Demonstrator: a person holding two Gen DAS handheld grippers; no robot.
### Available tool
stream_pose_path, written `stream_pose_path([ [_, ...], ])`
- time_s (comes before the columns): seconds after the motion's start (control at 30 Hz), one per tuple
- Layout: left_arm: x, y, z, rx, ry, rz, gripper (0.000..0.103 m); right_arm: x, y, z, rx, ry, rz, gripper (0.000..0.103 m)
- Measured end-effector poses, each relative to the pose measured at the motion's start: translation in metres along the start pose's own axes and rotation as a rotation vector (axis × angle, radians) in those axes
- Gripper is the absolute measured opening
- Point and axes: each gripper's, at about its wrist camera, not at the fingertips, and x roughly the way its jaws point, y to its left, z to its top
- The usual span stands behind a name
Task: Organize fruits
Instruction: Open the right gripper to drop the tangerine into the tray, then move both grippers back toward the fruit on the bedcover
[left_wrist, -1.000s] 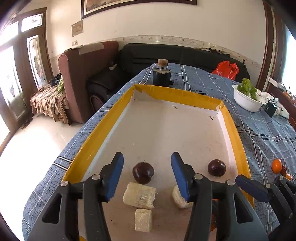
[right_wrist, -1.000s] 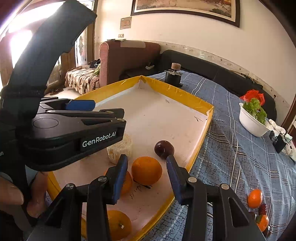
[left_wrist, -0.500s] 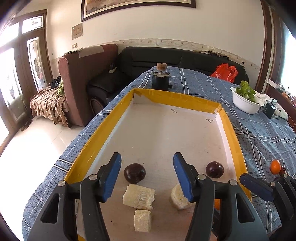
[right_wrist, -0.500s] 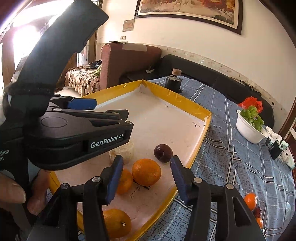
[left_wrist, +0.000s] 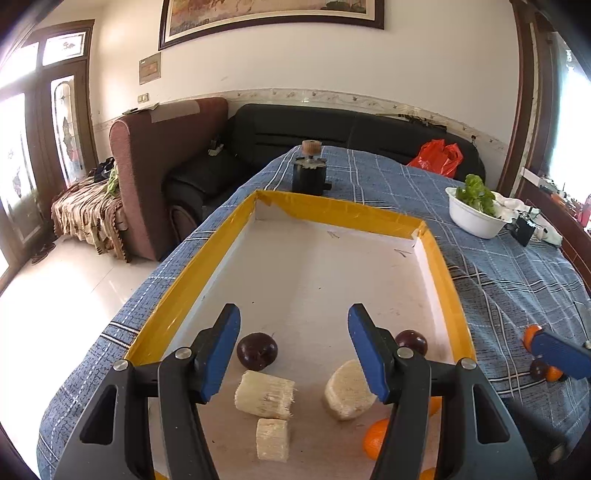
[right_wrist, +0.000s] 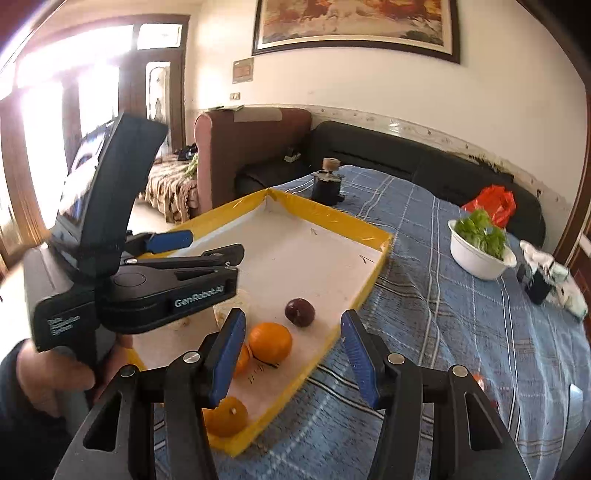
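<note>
Fruits sit at the near end of the yellow-rimmed tray (left_wrist: 439, 251): 2 plums (left_wrist: 257, 350), 3 sugarcane pieces (left_wrist: 265, 393), oranges (right_wrist: 270, 341). Left gripper (left_wrist: 293, 349) and right gripper (right_wrist: 291, 356) hover empty, jaws half apart, just having widened.

Left tool (left_wrist: 293, 347) and right tool (right_wrist: 293, 354), jaws just parting, both empty.

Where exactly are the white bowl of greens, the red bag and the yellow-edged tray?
white bowl (left_wrist: 476, 226): left wrist view, on its outer wall.
red bag (left_wrist: 437, 158): left wrist view, middle of the plastic.
yellow-edged tray (right_wrist: 328, 217): right wrist view, on its far yellow rim.
</note>
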Motion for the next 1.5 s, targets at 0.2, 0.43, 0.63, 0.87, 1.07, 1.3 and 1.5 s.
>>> stream_pose_path([
  [0.2, -0.008, -0.011, -0.002, 0.045, -0.026, -0.006, 0.06, -0.021, -0.046, -0.011, 0.116, 0.016, -0.005, 0.059],
  [0.43, -0.023, -0.029, -0.005, 0.104, -0.021, -0.031, 0.06, -0.047, -0.11, -0.031, 0.239, 0.003, -0.035, 0.056],
  [0.63, -0.041, -0.07, -0.005, 0.178, 0.02, -0.169, 0.06, -0.066, -0.183, -0.06, 0.446, -0.022, -0.085, 0.04],
  [0.87, -0.045, -0.152, -0.019, 0.319, 0.143, -0.375, 0.06, -0.066, -0.23, -0.083, 0.646, -0.015, -0.065, 0.032],
  [1.07, -0.019, -0.199, -0.035, 0.35, 0.268, -0.445, 0.055, -0.073, -0.233, -0.085, 0.667, -0.037, -0.049, 0.032],
  [1.3, 0.009, -0.223, -0.042, 0.362, 0.344, -0.459, 0.044, -0.075, -0.233, -0.085, 0.683, -0.05, -0.017, 0.032],
  [1.5, 0.012, -0.237, -0.042, 0.39, 0.32, -0.48, 0.044, -0.074, -0.231, -0.085, 0.68, -0.049, -0.002, 0.032],
])
